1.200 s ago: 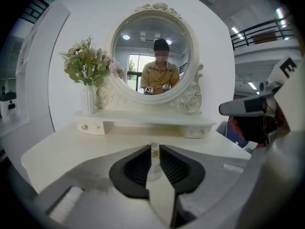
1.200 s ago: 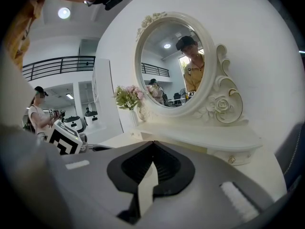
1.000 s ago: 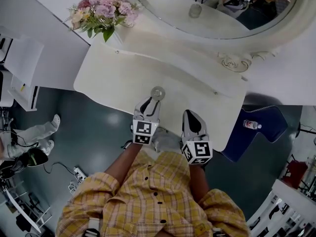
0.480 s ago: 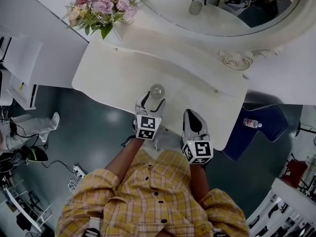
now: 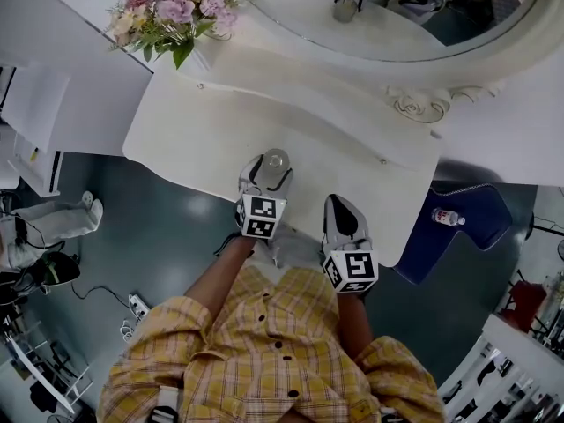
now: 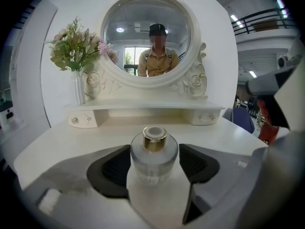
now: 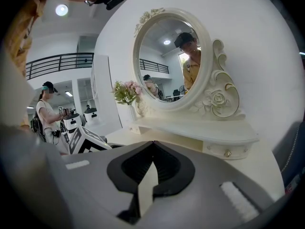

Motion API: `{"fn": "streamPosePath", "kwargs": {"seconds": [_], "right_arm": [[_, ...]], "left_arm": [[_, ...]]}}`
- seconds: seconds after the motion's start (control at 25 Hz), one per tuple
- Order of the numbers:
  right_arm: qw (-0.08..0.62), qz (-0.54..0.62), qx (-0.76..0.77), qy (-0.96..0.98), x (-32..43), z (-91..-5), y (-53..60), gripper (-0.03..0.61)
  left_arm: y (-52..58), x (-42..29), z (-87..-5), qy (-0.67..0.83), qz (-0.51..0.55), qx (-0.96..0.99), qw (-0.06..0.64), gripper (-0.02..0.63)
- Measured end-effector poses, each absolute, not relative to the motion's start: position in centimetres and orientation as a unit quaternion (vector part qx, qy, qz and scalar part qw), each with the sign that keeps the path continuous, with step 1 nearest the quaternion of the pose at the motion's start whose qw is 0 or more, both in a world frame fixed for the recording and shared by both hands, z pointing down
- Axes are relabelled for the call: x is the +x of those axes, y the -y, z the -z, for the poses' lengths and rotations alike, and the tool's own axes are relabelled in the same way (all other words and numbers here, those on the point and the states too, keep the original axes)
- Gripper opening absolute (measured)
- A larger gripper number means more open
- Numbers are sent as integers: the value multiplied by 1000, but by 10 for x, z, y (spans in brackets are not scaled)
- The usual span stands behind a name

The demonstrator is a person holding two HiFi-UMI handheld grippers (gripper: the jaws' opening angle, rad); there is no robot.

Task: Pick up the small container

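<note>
The small glass bottle [image 6: 154,149], frosted with a gold collar, stands upright on the white dressing table [image 5: 203,130], well in front of the oval mirror [image 6: 147,32]. It looks stiff, smooth and breakable, probably light but slippery, so the round body below the shoulder seems the best hold. The left gripper [image 6: 155,163] lies level, pointing at the mirror. Its jaws are opening, and the bottle stands between the pads unpressed. The right gripper [image 7: 152,151] hangs farther from the mirror, jaws together and empty.

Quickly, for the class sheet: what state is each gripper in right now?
Left gripper: jaws opening, small container between them, not gripped.
Right gripper: closed, holding nothing.
</note>
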State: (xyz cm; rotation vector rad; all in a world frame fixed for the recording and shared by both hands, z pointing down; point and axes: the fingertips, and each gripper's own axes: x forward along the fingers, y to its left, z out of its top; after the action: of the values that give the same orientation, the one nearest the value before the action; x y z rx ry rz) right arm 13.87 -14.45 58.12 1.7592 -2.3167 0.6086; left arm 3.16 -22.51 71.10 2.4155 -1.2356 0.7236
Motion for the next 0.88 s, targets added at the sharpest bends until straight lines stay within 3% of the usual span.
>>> {"fn": "streamPosePath", "kwargs": {"seconds": [0.88], "right_arm": [[90, -211, 595, 770, 149, -590, 142, 2]], "left_arm": [[248, 45, -746, 432, -272, 840, 183, 339]]}}
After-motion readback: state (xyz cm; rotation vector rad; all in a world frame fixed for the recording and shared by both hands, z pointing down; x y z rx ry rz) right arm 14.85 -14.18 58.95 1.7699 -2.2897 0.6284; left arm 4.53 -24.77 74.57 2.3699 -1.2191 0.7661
